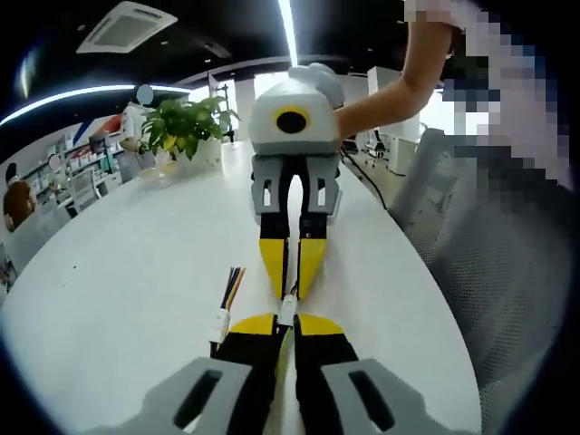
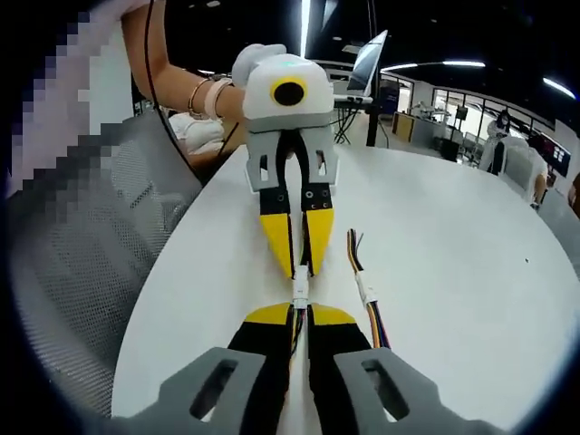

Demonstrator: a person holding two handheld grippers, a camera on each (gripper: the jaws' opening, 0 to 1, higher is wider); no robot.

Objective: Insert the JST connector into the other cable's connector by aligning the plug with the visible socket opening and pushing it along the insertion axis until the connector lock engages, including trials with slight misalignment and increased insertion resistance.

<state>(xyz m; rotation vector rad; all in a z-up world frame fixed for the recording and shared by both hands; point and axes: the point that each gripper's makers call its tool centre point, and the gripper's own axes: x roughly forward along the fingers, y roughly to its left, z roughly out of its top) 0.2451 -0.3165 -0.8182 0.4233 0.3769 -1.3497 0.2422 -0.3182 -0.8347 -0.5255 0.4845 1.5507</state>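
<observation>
Centrally, both grippers met tip to tip above the white bench (image 1: 136, 272). Left gripper (image 1: 286, 319) and right gripper (image 2: 301, 313) fingers were pinched on the JST connector (image 2: 300, 292); its lock was too small to judge. A spare cable (image 2: 364, 288) lay beside.

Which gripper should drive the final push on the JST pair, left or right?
Probably either: left gripper and right gripper meet tip to tip over the white connector pair, each shut on its cable end. Nothing visibly favours one. A spare cable lies beside them.
</observation>
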